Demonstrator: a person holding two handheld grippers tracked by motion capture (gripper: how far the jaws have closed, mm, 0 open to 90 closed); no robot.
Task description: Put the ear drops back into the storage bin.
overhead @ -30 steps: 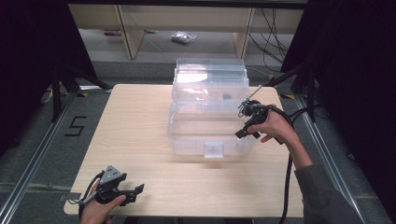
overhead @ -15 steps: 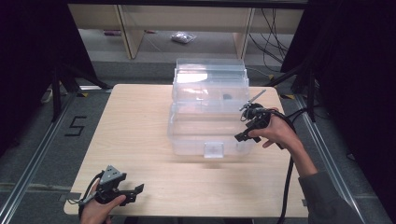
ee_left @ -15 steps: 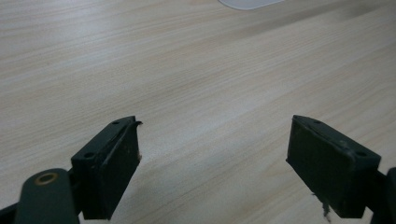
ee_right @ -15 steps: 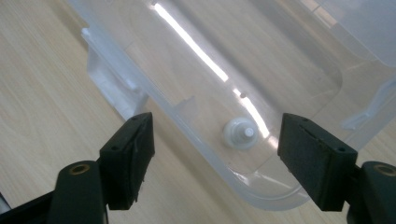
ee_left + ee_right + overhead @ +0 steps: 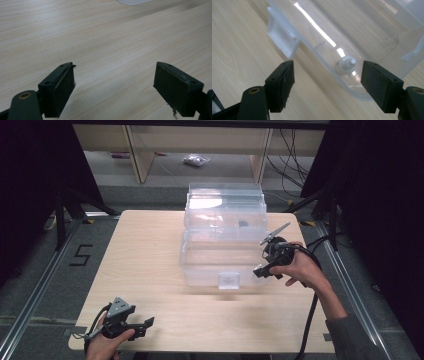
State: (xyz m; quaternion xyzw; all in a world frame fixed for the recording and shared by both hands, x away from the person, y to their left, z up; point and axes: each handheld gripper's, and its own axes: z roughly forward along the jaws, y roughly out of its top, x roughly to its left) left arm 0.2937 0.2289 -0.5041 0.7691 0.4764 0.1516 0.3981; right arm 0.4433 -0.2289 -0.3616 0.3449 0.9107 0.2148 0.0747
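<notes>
The clear plastic container stood at the table's far centre, long axis running away from the person. The right gripper, jaws open and empty, hovered at its near-right corner. The left gripper, jaws open, rested well apart, near-left of the container.

clear plastic box, pale wood-grain table

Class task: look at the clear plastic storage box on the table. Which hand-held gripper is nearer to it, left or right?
Right. The right hand-held gripper hovers at the clear plastic box's front right corner, jaws open. The left hand-held gripper sits apart near the table's front left edge.
</notes>
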